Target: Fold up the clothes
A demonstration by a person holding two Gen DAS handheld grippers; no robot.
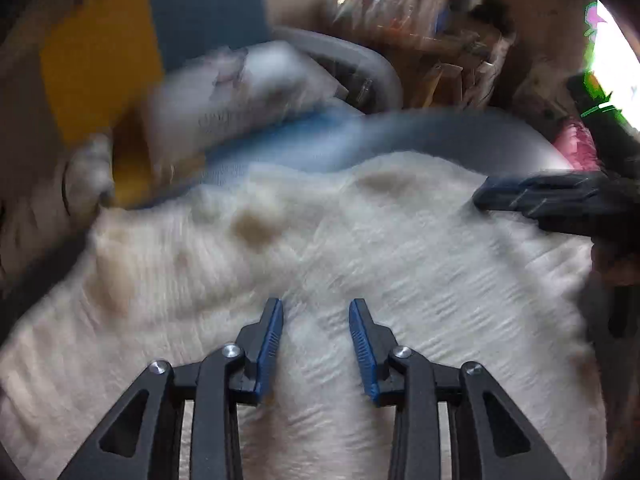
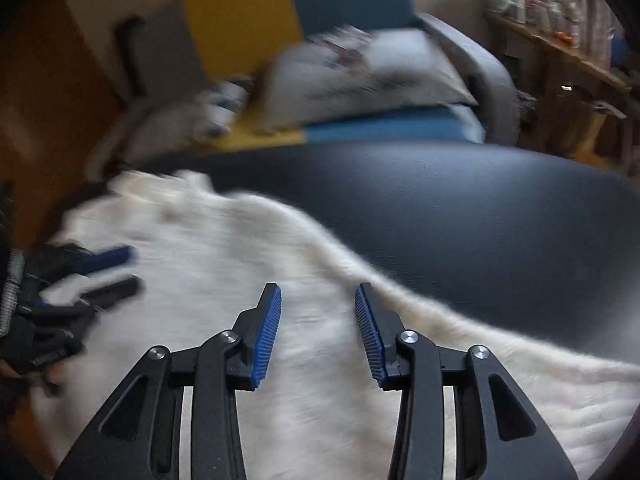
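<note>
A cream fuzzy knit garment (image 1: 320,248) lies spread over a dark padded surface (image 2: 460,216). My left gripper (image 1: 316,308) hovers over its middle, open, with nothing between its blue pads. The right gripper (image 1: 500,196) reaches in from the right edge of the left wrist view, over the garment's far right part. In the right wrist view the garment (image 2: 248,248) fills the lower left, and my right gripper (image 2: 318,294) stands open above its fuzzy edge. The left gripper (image 2: 120,268) shows blurred at the left, open.
Behind the dark surface stands a blue and yellow seat (image 2: 380,128) with a white printed pillow (image 2: 360,76) on it. A grey armrest (image 2: 480,64) curves beside it. A cluttered wooden shelf (image 2: 568,48) stands at the back right. Something pink (image 1: 576,144) lies at the right.
</note>
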